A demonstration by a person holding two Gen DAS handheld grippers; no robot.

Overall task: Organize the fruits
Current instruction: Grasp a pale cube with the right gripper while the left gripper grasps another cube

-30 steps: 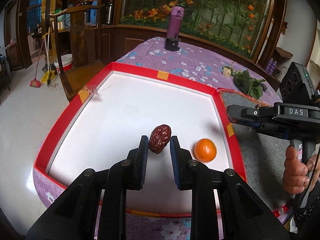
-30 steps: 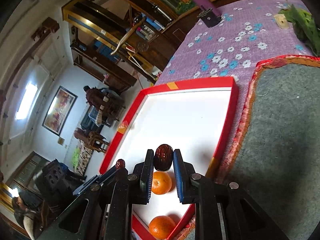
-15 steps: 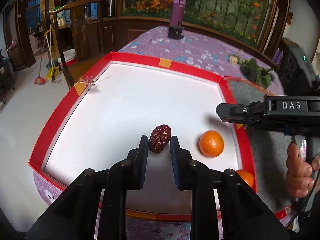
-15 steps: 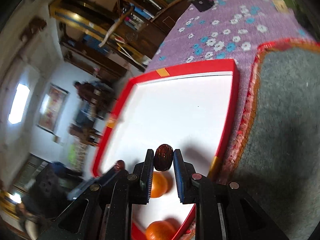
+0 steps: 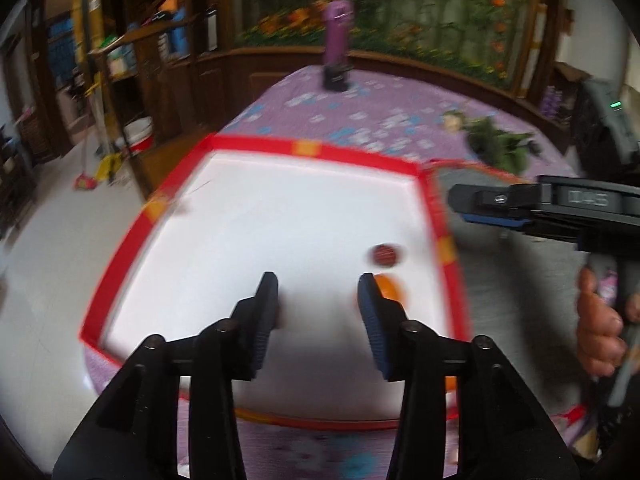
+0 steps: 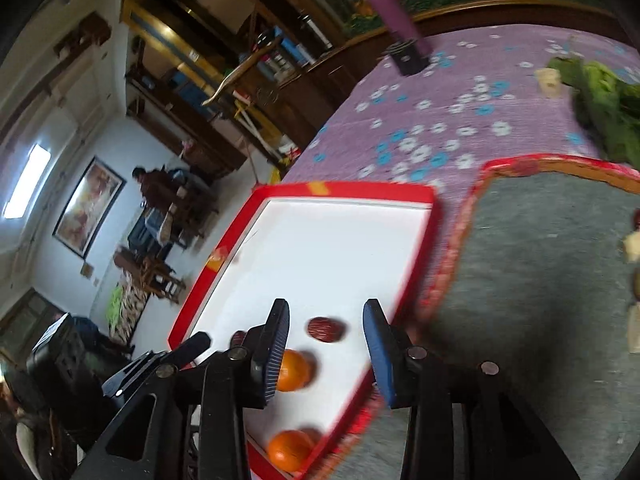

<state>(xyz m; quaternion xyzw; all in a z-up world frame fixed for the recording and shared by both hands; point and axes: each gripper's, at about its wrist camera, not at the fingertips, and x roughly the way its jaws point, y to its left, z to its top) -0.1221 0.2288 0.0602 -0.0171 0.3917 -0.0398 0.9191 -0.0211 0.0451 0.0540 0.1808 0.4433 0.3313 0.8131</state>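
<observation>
- Left wrist view: the left gripper (image 5: 318, 300) hangs over the near part of the red-rimmed white tray (image 5: 256, 146); its jaws are spreading apart and nothing sits between them.
- A dark red date (image 5: 385, 255) lies on the tray floor ahead and to the right of the fingers, blurred.
- An orange (image 5: 390, 289) peeks out just behind the right finger (image 5: 374, 320), close to the tray's right rim.
- The right gripper body reaches in from the right edge above the grey mat (image 5: 516, 280), gripped by a hand (image 5: 598, 332).
- Farther off on the purple flowered tablecloth (image 5: 360, 108) stands a purple bottle (image 5: 338, 46), with green leaves (image 5: 500, 144) to its right.
- Right wrist view: the right gripper (image 6: 326, 326) points down at the tray's (image 6: 344, 191) near corner; its jaws are parting and grip nothing.
- The date (image 6: 325, 329) lies loose on the white floor in the gap between the fingers, touching neither.
- One orange (image 6: 293, 370) sits beside the left finger (image 6: 276, 348), partly hidden by it; a second orange (image 6: 290, 449) rests nearer the bottom corner of the tray.
- A second dark fruit (image 6: 239, 337) shows just left of that finger, too hidden to name surely.
- The other gripper's tip (image 6: 160, 364) shows at lower left.
</observation>
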